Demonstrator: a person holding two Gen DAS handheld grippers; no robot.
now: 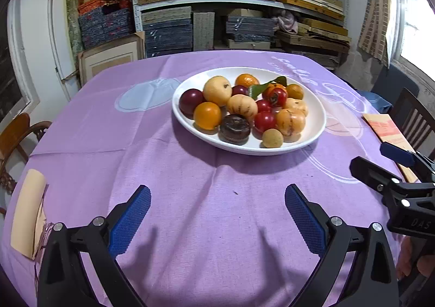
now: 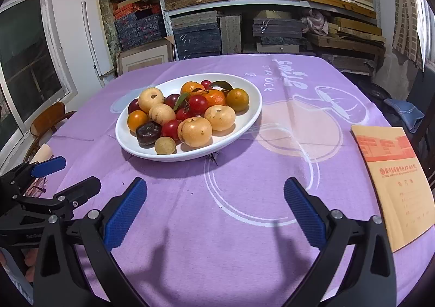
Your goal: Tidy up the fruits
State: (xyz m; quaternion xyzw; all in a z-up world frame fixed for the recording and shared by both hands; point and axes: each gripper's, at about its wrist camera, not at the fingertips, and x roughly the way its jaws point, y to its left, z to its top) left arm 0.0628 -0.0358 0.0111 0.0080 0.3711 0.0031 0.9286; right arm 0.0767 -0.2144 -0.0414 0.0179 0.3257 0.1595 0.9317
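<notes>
Nearest us, our left gripper [image 1: 217,214] and right gripper [image 2: 214,209] hang low over the purple tablecloth [image 1: 163,165], both with fingers spread wide and nothing between them. Farther on, the fruits [image 1: 244,108] all lie heaped in the white plate [image 1: 315,127] mid-table; none sits loose on the cloth. We judge this fits either a finished gathering or a sorting yet to come, so we name no move.

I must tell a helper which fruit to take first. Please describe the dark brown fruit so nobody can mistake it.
Find the white plate on the purple tablecloth. The dark brown fruit lies at its near edge, beside a small tan round fruit. It alone is flattened and almost black.
</notes>
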